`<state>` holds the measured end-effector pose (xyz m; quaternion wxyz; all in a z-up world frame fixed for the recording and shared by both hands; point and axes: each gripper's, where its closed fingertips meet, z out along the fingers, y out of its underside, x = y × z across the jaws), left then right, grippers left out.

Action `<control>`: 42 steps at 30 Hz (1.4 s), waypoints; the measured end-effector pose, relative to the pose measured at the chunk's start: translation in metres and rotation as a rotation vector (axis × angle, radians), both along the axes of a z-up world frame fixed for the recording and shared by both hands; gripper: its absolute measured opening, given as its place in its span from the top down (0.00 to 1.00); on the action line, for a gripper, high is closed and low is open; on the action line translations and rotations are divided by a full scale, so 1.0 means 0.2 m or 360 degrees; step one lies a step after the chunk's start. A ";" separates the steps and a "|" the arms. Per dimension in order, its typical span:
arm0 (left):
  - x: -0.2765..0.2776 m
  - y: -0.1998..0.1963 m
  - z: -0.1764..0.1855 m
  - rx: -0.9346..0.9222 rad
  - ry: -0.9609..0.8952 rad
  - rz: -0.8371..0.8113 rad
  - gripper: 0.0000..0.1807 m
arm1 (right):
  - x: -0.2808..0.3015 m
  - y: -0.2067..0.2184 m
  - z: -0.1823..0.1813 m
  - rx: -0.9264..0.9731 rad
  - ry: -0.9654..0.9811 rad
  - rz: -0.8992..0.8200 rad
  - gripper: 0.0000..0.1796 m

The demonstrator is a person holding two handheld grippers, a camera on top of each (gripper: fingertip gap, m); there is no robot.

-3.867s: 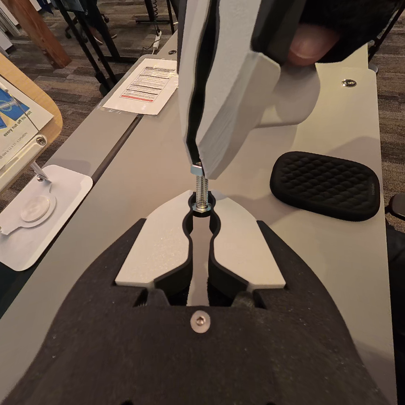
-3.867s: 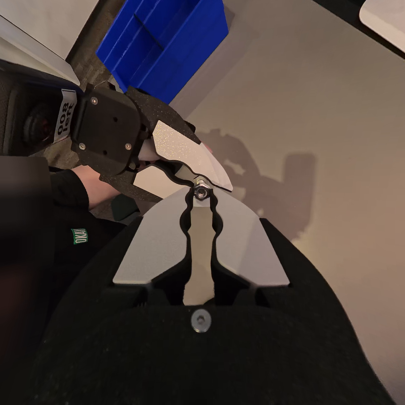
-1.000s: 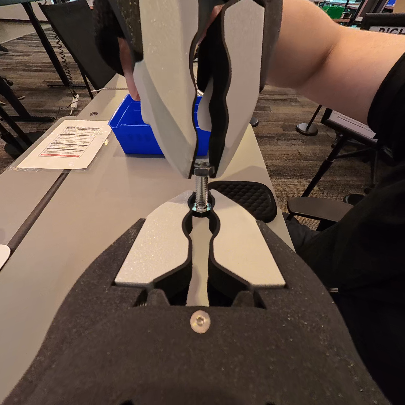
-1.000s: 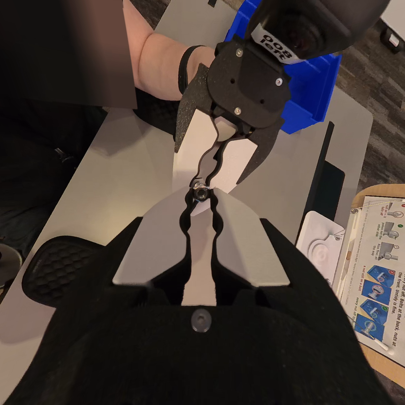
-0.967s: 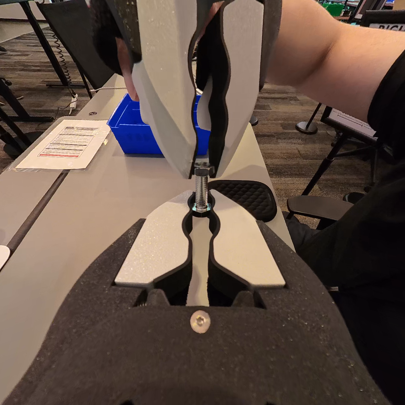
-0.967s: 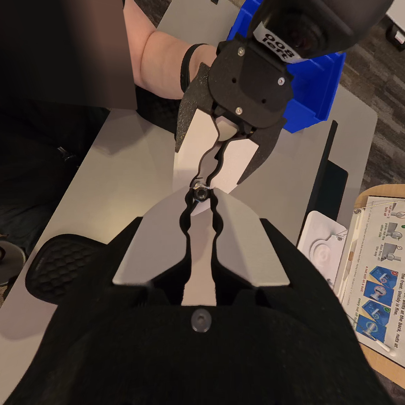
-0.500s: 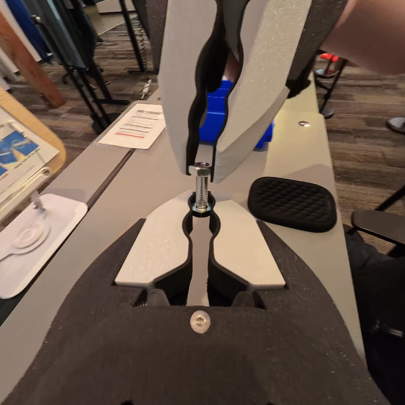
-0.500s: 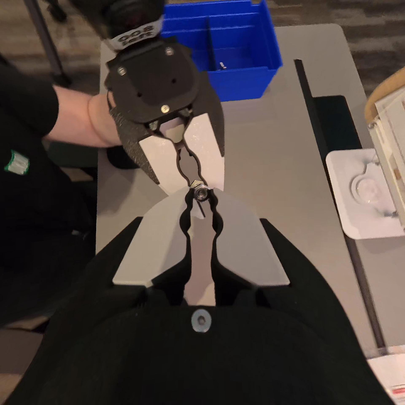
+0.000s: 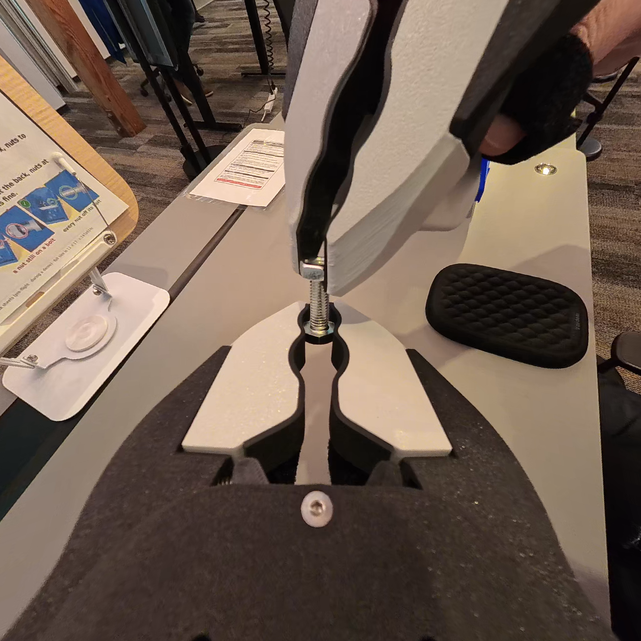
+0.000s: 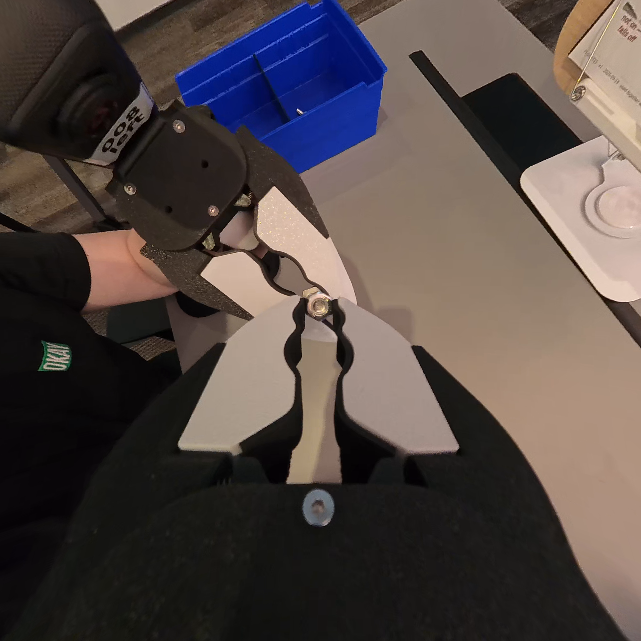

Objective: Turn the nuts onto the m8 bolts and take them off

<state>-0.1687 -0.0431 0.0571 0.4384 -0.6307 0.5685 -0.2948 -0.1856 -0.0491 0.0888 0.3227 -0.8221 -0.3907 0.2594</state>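
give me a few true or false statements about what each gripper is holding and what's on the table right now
1. The left gripper is shut on the nut at the lower end of the bolt. True.
2. The right gripper is open and clear of the bolt. False: it is shut on the bolt's hex head, coming in from above.
3. The bolt lies flat on the table. False: it is held in the air between the two grippers, above the table.
4. A blue bin with a divider stands on the table. True.
5. The black padded mat is clamped in a gripper. False: it lies on the table, off to one side.
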 end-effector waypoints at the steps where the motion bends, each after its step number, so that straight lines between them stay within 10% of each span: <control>1: 0.00 0.00 0.00 -0.0005 -0.0005 -0.0006 0.95 | 0.00 0.00 0.00 0.0012 -0.0011 0.0011 0.92; 9: 0.00 -0.03 0.03 -0.0060 -0.0061 -0.0061 0.95 | -0.03 0.00 0.02 0.0149 -0.0051 0.0092 0.83; 17: 0.00 -0.15 0.11 -0.0213 -0.0228 -0.0313 0.95 | -0.04 -0.14 0.13 0.0653 -0.0152 0.0759 0.76; 42: 0.01 -0.19 0.13 -0.0173 -0.0237 -0.0359 0.95 | -0.04 -0.18 0.14 0.0645 -0.0149 0.0805 0.79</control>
